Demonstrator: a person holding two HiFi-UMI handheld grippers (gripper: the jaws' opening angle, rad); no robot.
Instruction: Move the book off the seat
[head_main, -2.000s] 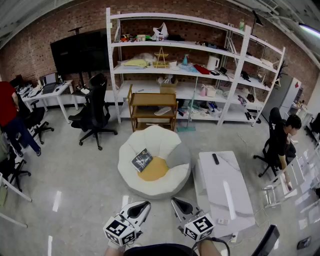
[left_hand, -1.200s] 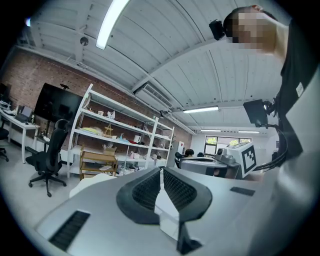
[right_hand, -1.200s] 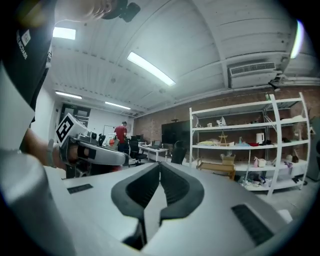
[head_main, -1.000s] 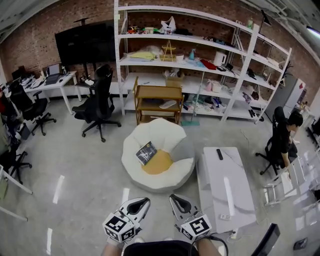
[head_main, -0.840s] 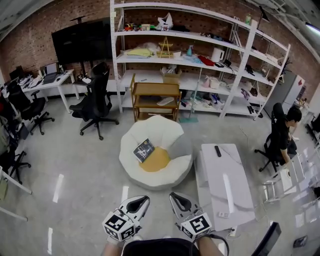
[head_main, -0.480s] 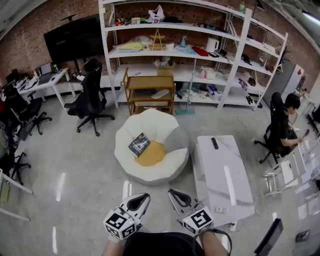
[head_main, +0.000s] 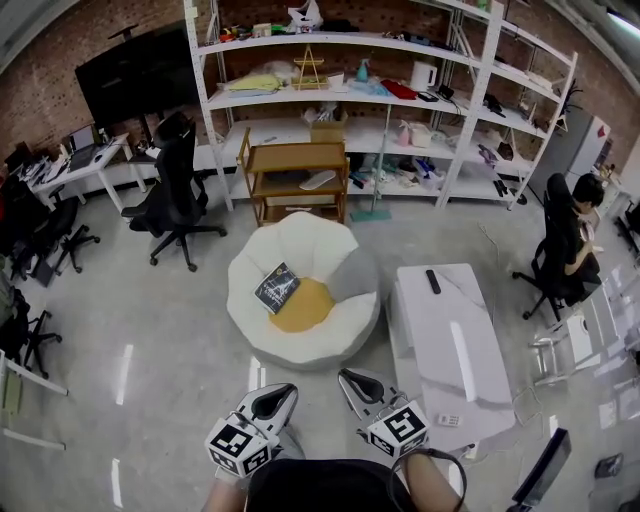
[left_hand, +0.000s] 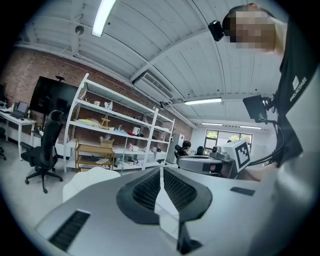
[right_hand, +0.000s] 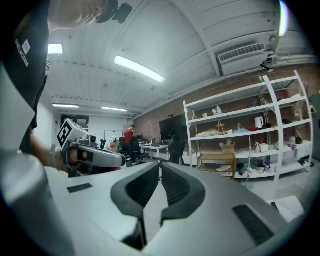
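Note:
A dark book (head_main: 277, 288) lies on the left part of the white bean-bag seat (head_main: 325, 255), beside its yellow cushion (head_main: 303, 310). Both grippers are held low at the head view's bottom edge, well short of the seat. My left gripper (head_main: 283, 392) is shut with nothing in it, its tips meeting in its own view (left_hand: 161, 168), where the seat (left_hand: 92, 179) shows pale beyond the jaws. My right gripper (head_main: 352, 379) is shut and empty too, tips together (right_hand: 160, 162). Each gripper sees the other beside it.
A white low table (head_main: 445, 350) with a black remote (head_main: 432, 282) stands right of the seat. Behind the seat are a wooden trolley (head_main: 295, 175) and long white shelves (head_main: 400, 100). A black office chair (head_main: 175, 195) stands at the left, and a person (head_main: 568, 240) sits at the right.
The head view has shifted, so the seat and book lie a little further left and higher. Both grippers stay shut at the bottom edge, side by side.

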